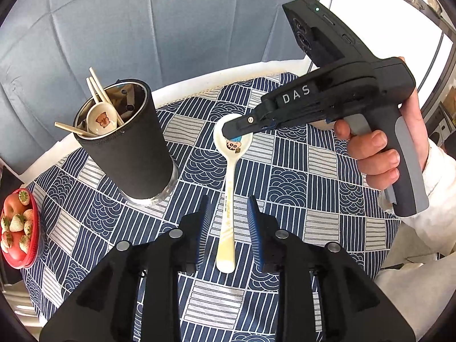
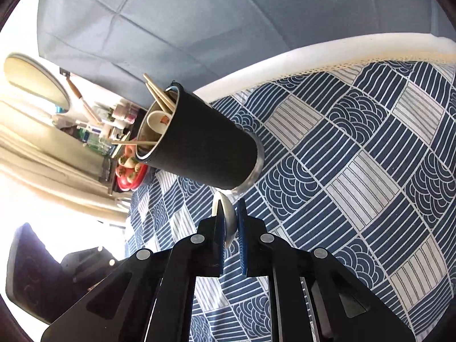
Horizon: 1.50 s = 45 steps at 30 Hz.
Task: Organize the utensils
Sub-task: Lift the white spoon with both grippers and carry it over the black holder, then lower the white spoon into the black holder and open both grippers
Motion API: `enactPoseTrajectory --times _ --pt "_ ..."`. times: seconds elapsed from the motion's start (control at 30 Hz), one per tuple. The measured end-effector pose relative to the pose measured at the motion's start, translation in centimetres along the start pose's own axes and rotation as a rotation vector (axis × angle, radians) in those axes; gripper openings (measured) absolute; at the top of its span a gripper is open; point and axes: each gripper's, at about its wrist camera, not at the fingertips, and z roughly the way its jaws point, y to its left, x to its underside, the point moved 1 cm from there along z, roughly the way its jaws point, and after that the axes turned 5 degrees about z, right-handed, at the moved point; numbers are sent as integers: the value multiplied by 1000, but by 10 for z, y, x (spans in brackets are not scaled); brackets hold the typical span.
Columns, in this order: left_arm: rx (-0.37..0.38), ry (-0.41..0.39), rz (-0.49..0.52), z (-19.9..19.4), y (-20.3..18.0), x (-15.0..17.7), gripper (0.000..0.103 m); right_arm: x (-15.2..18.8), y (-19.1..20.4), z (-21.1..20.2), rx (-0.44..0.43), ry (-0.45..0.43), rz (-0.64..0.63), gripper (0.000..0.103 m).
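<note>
A white ceramic spoon (image 1: 230, 188) with a cartoon in its bowl hangs over the patterned tablecloth, handle toward me. My right gripper (image 1: 232, 131) is shut on the spoon's bowl; in the right wrist view the bowl's rim (image 2: 228, 216) sits between its blue pads (image 2: 242, 228). My left gripper (image 1: 228, 216) is open, its pads on either side of the spoon's handle without touching it. A black utensil cup (image 1: 128, 148) stands to the left, holding chopsticks (image 1: 97, 88) and another cartoon spoon (image 1: 101, 119). The cup also shows in the right wrist view (image 2: 199, 148).
A red bowl of strawberries and an apple (image 1: 17, 228) sits at the table's left edge. A blue and white patterned cloth (image 1: 299, 188) covers the round table. A grey padded wall stands behind the table.
</note>
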Motion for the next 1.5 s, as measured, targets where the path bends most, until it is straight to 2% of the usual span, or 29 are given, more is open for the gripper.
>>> enactPoseTrajectory --times 0.23,0.27,0.3,0.4,0.97,1.13,1.5 --pt "-5 25 -4 5 3 -10 31 -10 20 -28 -36 -51 -79 8" --pt "-15 30 -8 6 5 -11 25 -11 25 -31 -41 -56 -98 8" --pt "-6 35 -12 6 7 -11 12 -12 29 -35 -42 -63 -115 8" --pt "8 29 -24 4 11 -16 12 -14 42 -42 -21 -87 -177 8" --pt "-37 -70 -22 -14 47 -63 12 -46 116 -78 29 -252 -475 9" --pt "-47 -100 -8 -15 61 -81 12 -59 135 -86 -2 -294 -531 12" --pt "-49 -117 7 -1 96 -102 13 -80 161 -72 40 -325 -632 13"
